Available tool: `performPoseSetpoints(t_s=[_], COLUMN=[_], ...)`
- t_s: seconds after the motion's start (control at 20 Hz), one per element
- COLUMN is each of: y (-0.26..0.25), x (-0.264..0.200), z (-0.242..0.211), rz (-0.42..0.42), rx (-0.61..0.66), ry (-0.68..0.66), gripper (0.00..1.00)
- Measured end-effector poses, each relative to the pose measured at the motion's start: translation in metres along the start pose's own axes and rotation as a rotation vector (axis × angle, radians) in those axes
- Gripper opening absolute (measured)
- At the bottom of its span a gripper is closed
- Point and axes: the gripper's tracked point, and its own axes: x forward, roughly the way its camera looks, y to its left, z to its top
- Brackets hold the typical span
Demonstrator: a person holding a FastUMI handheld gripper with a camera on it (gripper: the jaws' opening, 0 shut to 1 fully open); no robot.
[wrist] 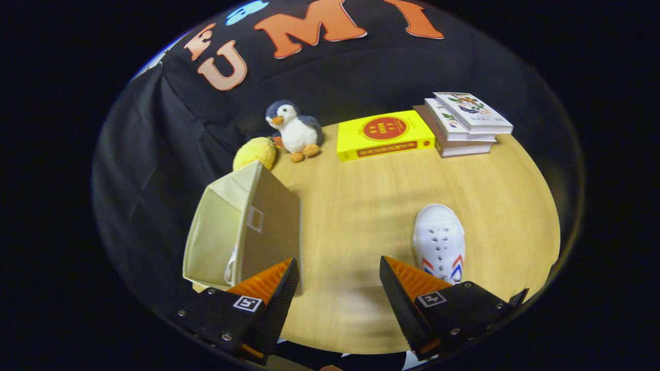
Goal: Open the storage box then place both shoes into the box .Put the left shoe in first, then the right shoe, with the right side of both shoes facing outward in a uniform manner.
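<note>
Here, gripper spread wide, above table

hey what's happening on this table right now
A handheld gripper hovers over a wooden table, fingers open and holding nothing. A beige storage box stands open beside one finger, with something white just visible inside. A white shoe lies on the table by the other finger. Beyond are a plush penguin and books.

Wooden table: storage box 9 o'clock, shoe 4, yellow book 12, book stack 1, penguin and yellow ball 11; gripper fingers apart, holding nothing
</note>
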Motion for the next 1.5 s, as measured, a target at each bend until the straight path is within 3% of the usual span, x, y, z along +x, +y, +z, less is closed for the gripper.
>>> performPoseSetpoints(t_s=[0.3, 0.7, 1.1, 1.5], y=[-0.096, -0.157, -0.162, -0.154], x=[-0.001, 0.008, 0.026, 0.05], z=[-0.035, -0.069, -0.074, -0.078], rz=[-0.214, -0.342, -0.321, -0.114], rx=[-0.031, -0.133, -0.229, 0.053], ry=[0.02, 0.094, 0.123, 0.155], gripper=[0.89, 0.82, 0.78, 0.68])
